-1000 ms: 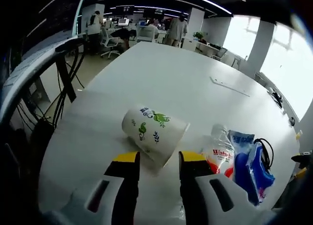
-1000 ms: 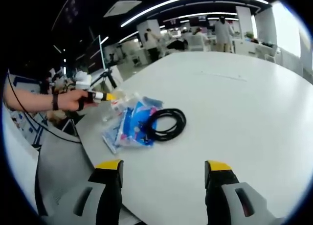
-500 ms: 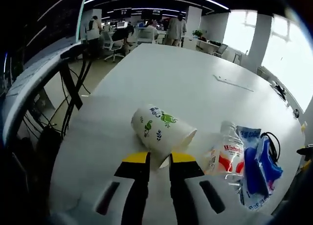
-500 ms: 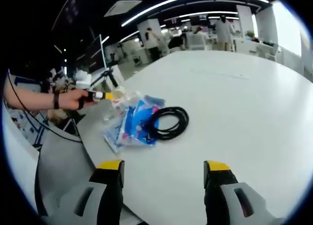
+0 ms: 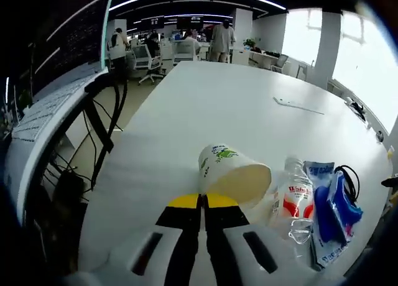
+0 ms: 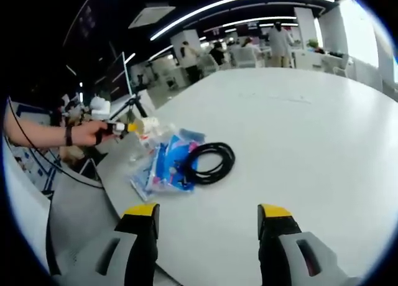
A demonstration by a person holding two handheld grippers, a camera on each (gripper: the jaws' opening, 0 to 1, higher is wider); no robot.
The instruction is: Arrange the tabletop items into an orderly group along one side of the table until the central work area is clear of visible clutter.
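A white paper cup with green and blue prints lies tilted on the white table, its mouth turned toward me. My left gripper is shut on the cup's near rim. Right of the cup lie a crushed clear bottle with a red label, a blue plastic packet and a black coiled cable. In the right gripper view my right gripper hovers open over bare table, short of the cable and packet. A hand holds the left gripper beyond them.
A thin pale strip lies farther along the table. The table's left edge borders a black stand with hanging cables. People and office chairs are at the far end. Bare tabletop spreads to the right of the cable.
My left gripper has closed from open onto the cup's rim, and the cup has tipped so its mouth faces me. The right gripper has stayed open and almost still.
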